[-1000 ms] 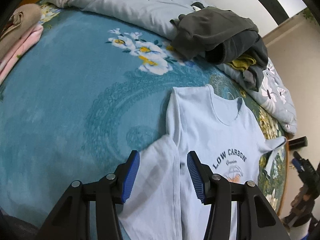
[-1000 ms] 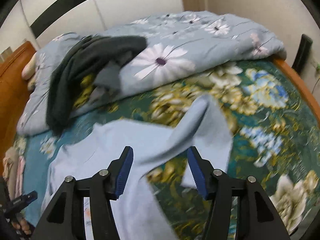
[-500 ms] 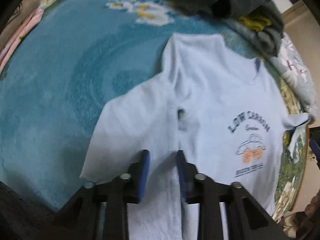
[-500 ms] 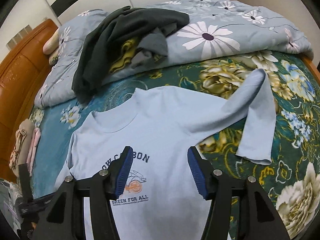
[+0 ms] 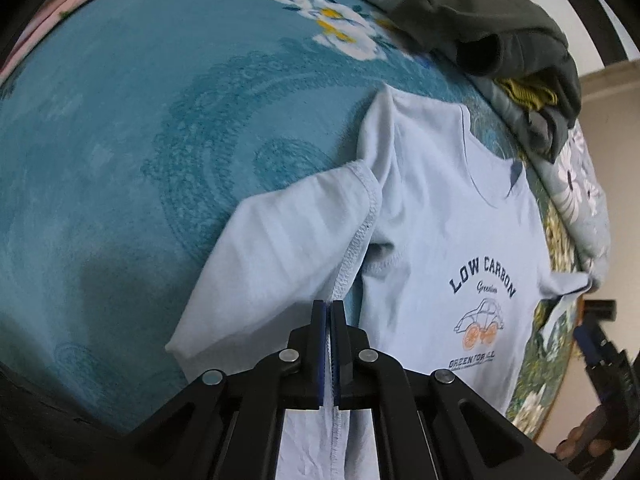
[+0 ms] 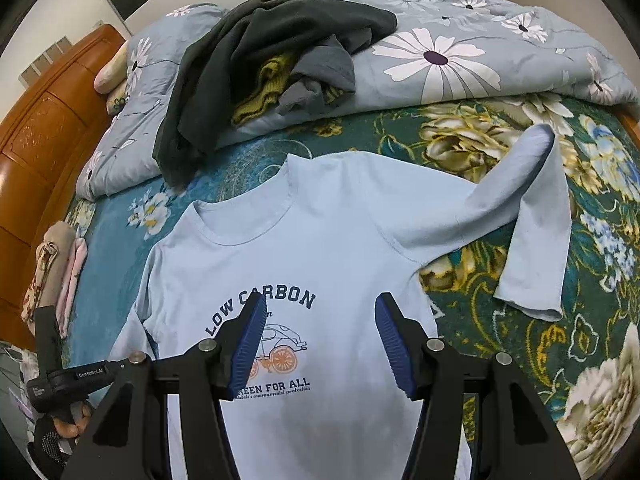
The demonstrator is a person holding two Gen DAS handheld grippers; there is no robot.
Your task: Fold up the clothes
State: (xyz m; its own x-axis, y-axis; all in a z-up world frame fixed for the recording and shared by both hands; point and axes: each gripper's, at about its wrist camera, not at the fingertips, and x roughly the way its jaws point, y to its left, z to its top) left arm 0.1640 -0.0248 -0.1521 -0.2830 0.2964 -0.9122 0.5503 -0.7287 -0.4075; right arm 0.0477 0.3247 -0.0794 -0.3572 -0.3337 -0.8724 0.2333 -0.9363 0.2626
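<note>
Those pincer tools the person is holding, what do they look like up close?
Each is a matte black plastic frame with two angled fingers, jointed by silver round rivets. The left gripper and right gripper both carry ribbed blue pads on the inner faces. Seen from the right wrist, the left one's handle bears small white lettering. No cables show.

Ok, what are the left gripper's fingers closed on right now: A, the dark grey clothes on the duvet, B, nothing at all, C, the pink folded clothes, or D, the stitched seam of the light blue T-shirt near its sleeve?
D: in the left wrist view the left gripper has its fingers shut on the overlocked seam of the light blue T-shirt, with fabric running between them.
</note>
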